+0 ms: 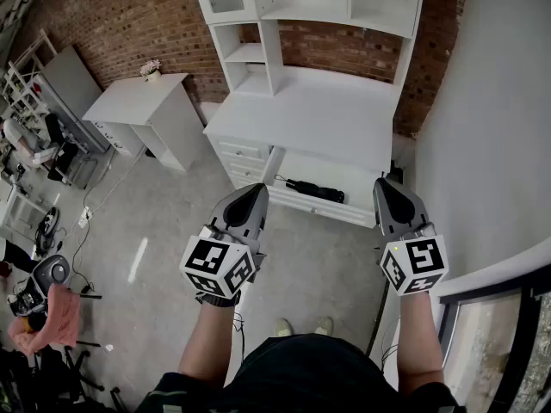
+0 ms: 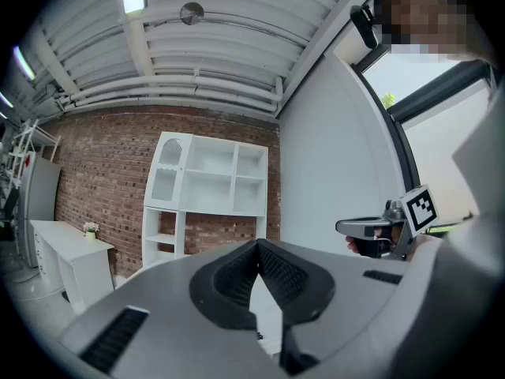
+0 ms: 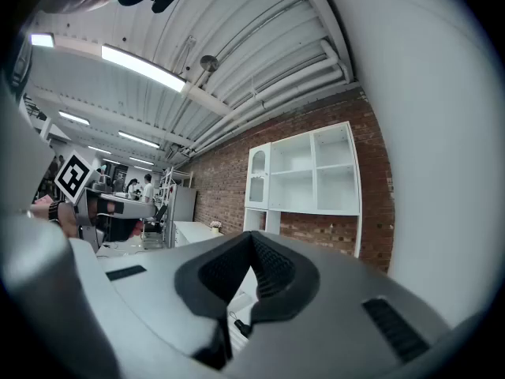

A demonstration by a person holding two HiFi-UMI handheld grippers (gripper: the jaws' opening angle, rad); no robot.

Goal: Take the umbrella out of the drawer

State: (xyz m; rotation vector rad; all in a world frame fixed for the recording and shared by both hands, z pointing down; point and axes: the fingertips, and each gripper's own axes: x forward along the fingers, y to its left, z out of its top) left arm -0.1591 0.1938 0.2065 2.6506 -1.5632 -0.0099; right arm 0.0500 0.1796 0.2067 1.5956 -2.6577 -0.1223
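Note:
A black folded umbrella (image 1: 314, 190) lies along the open white drawer (image 1: 320, 208) under the desk top (image 1: 318, 119). In the head view both grippers are held level in the air, short of the drawer front. My left gripper (image 1: 256, 189) is near the drawer's left end and my right gripper (image 1: 383, 183) near its right end. Each is shut with nothing between the jaws, as the left gripper view (image 2: 256, 247) and the right gripper view (image 3: 252, 239) show. Below my right jaws a small end of the umbrella (image 3: 242, 328) shows.
A white hutch with shelves (image 1: 258, 54) stands on the desk against the brick wall. Closed small drawers (image 1: 243, 157) sit left of the open one. A second white desk (image 1: 142, 101) with a flower pot (image 1: 151, 69) stands farther left. A white wall (image 1: 491, 144) runs close on the right.

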